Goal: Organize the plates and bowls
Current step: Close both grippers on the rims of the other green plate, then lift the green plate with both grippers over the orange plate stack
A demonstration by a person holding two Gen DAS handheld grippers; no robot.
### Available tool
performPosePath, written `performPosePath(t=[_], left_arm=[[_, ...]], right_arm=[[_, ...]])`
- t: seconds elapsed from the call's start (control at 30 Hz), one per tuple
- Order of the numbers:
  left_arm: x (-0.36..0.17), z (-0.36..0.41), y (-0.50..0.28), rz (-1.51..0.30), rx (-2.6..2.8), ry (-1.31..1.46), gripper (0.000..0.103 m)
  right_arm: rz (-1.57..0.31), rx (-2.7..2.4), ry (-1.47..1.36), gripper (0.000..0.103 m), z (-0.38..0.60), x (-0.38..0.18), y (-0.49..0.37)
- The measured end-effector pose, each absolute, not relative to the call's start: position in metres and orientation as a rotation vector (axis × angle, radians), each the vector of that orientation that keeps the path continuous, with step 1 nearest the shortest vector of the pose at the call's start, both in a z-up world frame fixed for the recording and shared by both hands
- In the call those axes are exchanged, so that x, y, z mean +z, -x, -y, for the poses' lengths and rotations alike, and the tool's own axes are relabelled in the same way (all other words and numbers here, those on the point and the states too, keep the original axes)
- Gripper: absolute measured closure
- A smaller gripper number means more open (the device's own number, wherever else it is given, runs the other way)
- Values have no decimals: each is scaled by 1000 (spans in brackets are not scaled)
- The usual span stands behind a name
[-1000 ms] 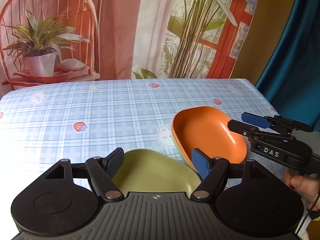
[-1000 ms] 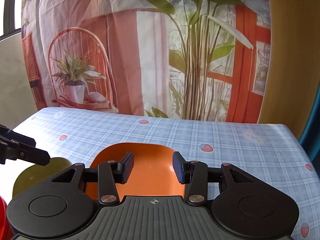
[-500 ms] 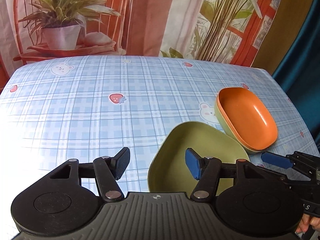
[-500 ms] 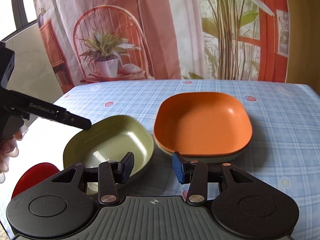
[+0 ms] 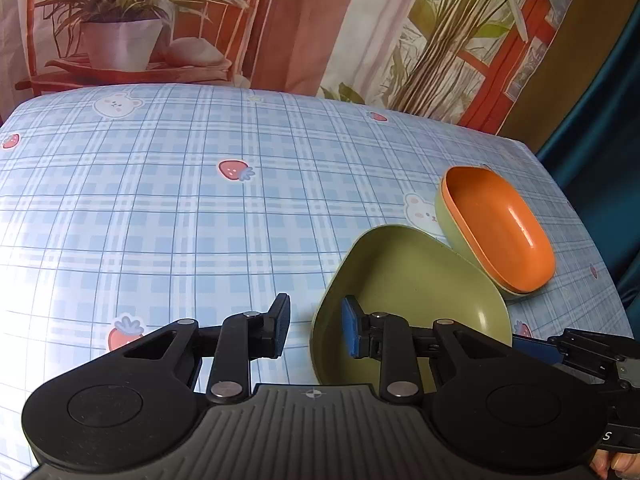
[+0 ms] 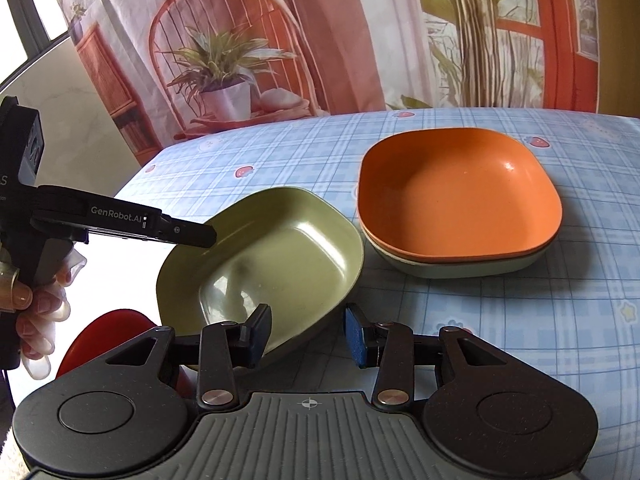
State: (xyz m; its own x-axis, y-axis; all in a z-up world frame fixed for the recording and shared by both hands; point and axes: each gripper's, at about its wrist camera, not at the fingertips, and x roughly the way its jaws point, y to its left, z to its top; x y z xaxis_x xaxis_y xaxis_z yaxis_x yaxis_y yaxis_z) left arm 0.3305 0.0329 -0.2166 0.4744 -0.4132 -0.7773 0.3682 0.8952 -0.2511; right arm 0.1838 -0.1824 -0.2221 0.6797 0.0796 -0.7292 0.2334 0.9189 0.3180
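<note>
Blue plaid tablecloth (image 5: 200,208) carries an orange bowl (image 6: 456,196) nested in a pale green bowl (image 6: 460,266), an olive green bowl (image 6: 264,256) just beside that stack, a red plate (image 6: 108,332) at the near edge; left gripper (image 5: 314,326) and right gripper (image 6: 308,332) both gape wide, holding nothing, each straddling the olive bowl's rim.

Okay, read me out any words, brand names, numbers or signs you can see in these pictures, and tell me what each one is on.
"GenRobot.AI": white print on the side of the left gripper, right wrist view.
"S": a lone letter, the rest cut off, on the left gripper's body at that view's left edge.
"S": a lone letter on the right gripper, low right in the left wrist view.
Smaller print under the first "S": too small to read.
</note>
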Motion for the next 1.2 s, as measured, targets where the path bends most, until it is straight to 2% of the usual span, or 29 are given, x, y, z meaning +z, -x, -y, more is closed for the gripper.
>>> performPosePath(t=[0.2, 0.77, 0.83, 1.0, 1.1, 1.2], left_arm=[[-219, -32, -327, -974, -496, 55, 80], [-218, -34, -315, -970, -466, 41, 80], [-219, -34, -314, -972, -459, 47, 84], [-220, -36, -314, -977, -456, 44, 85], [-219, -37, -313, -976, -458, 44, 85], [-218, -36, -312, -971, -462, 42, 85]], right_arm=[[-824, -88, -406, 70, 185, -221, -191], [-768, -157, -375, 70, 191, -231, -225], [-763, -171, -396, 69, 193, -232, -224], [-767, -215, -465, 70, 200, -233, -215], [-760, -210, -478, 75, 200, -232, -210], [-767, -191, -473, 86, 198, -232, -211]])
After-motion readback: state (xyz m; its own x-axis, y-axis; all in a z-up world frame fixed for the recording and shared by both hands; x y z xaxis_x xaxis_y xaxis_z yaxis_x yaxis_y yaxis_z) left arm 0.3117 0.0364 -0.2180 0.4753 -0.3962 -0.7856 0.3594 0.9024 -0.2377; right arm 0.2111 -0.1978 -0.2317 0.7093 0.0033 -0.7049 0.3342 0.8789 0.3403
